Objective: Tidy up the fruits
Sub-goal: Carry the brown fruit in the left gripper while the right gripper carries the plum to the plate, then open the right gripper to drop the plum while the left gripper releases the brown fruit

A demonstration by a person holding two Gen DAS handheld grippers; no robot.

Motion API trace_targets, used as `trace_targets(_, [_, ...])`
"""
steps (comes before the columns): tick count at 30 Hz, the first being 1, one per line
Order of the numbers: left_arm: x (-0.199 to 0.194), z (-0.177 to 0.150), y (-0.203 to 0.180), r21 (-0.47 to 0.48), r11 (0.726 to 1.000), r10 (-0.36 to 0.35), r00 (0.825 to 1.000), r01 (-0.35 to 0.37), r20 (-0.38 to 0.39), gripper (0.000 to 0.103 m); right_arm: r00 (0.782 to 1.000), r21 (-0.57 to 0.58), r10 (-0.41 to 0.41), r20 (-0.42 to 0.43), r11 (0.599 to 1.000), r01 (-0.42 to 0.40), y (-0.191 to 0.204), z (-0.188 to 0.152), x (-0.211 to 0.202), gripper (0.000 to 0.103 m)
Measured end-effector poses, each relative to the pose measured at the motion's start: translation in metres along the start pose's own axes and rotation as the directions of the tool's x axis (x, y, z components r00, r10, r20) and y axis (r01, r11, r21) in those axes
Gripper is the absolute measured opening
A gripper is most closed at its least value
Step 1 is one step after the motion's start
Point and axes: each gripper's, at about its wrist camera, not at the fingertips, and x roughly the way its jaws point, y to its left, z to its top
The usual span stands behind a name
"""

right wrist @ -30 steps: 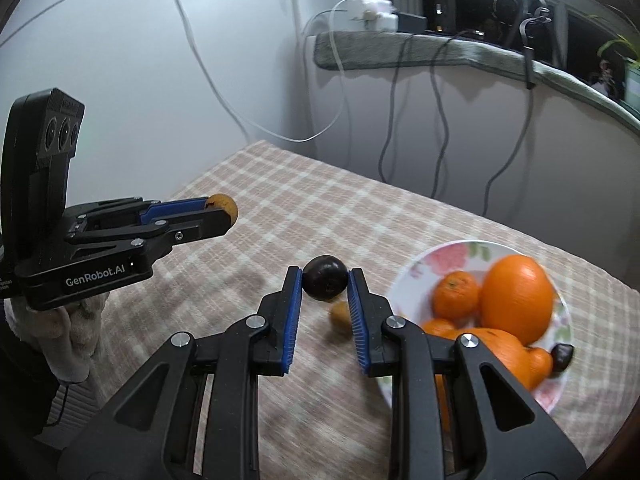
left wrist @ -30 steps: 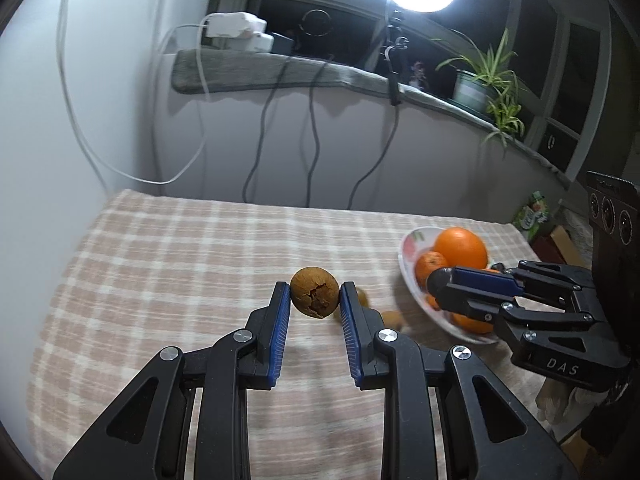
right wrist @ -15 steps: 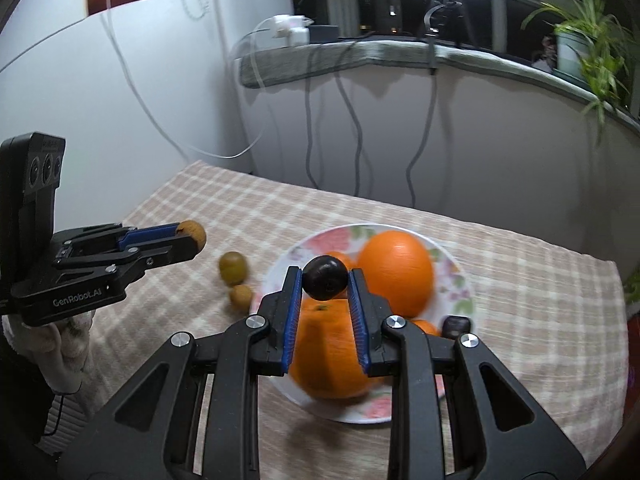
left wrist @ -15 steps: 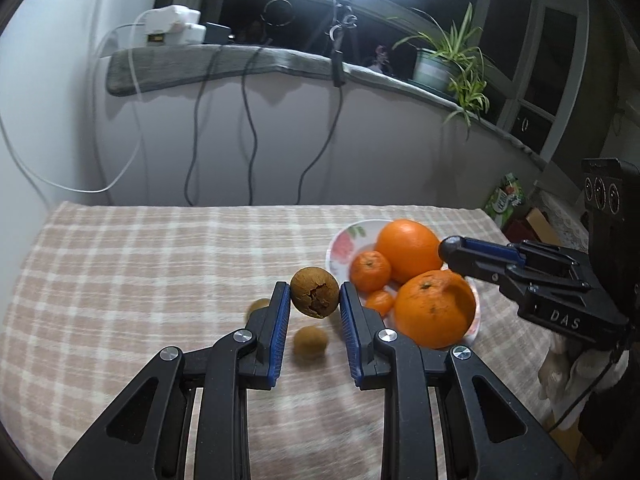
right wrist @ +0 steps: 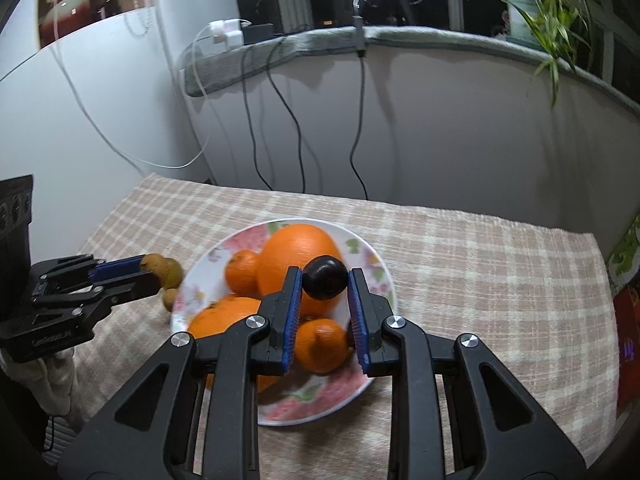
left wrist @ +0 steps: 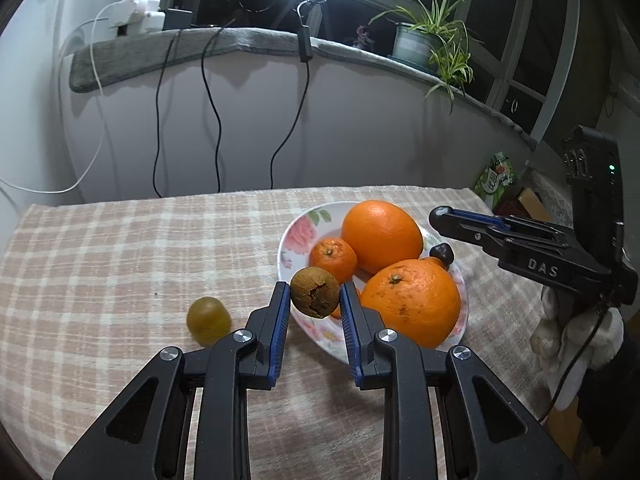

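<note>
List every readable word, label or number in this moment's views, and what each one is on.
"DAS": on the side of the right tongs, seen from the left wrist.
Lettering on the body of the left tongs, seen from the right wrist: too blurred to read.
Print on the green package beyond the table: too small to read.

A woven checked cloth (left wrist: 120,264), matt and coarse, covered the tabletop. The plate (right wrist: 372,276) was glossy glazed ceramic with a flower print. At its twelve o'clock the big orange (left wrist: 380,236) had dimpled, faintly shiny peel. The left tool (left wrist: 314,304), matt black plastic with ribbed blue pads, gripped a rough, cracked brown fruit (left wrist: 315,291); the right tool (right wrist: 324,286) gripped a smooth, glossy dark fruit (right wrist: 324,277).
</note>
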Motion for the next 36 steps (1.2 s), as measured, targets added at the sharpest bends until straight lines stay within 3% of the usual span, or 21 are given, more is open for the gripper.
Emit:
trace_targets(30, [0.009, 0.000, -0.002, -0.002, 1.000, 0.002, 1.000, -0.003, -0.020, 0.025, 0.999, 0.047, 0.015, -0.039, 0.999, -0.013, -0.017, -0.005, 0.019, 0.025])
trace_targets(31, [0.009, 0.000, -0.003, -0.001, 1.000, 0.002, 1.000, -0.002, -0.020, 0.027, 0.999, 0.048, 0.018, -0.041, 0.999, -0.016, -0.016, -0.005, 0.019, 0.028])
trace_targets(32, [0.009, 0.000, -0.003, 0.000, 1.000, 0.001, 1.000, -0.001, -0.019, 0.030, 0.999, 0.049, 0.018, -0.039, 0.999, -0.016, -0.017, -0.005, 0.019, 0.037])
trace_targets(34, [0.007, 0.001, -0.003, 0.002, 1.000, 0.002, 1.000, -0.002, -0.015, 0.047, 0.999, 0.050, 0.015, -0.028, 0.999, -0.014, -0.016, -0.006, 0.017, 0.054])
trace_targets(36, [0.007, 0.001, -0.004, 0.002, 1.000, 0.003, 1.000, -0.003, -0.015, 0.057, 1.000, 0.046, 0.010, -0.020, 0.999, -0.009, -0.015, -0.005, 0.016, 0.060])
